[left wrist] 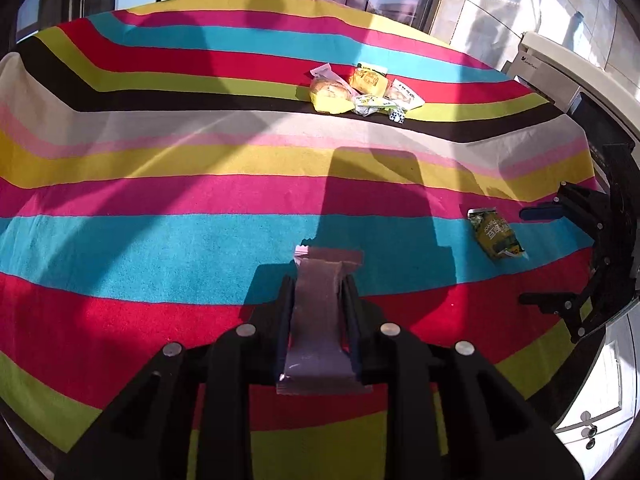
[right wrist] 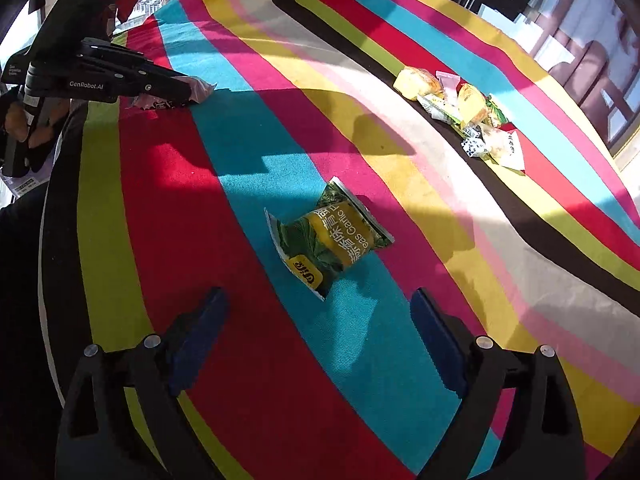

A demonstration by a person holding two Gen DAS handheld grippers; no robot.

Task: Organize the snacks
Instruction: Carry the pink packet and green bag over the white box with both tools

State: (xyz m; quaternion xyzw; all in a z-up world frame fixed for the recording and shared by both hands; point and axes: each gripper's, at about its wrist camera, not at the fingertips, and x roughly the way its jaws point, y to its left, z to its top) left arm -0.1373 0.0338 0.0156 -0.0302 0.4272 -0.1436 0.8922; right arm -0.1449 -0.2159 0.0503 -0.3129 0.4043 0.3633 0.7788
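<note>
Lying diagonally before the open right hand-held gripper (right wrist: pixel 318 332), green pea packet (right wrist: pixel 330 238).

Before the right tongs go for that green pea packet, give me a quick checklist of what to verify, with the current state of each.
1. Right tongs open wider than the packet: ok.
2. Green pea packet lying apart from other snacks, nothing on it: ok.
3. Packet centred between the fingers: ok, roughly; it sits just ahead of them.
4. Left tongs shut on the pink packet, out of the path: ok.
5. Snack pile at the far side, room beside it on the striped cloth: ok.
6. Tongs height above the cloth: cannot tell.
</note>
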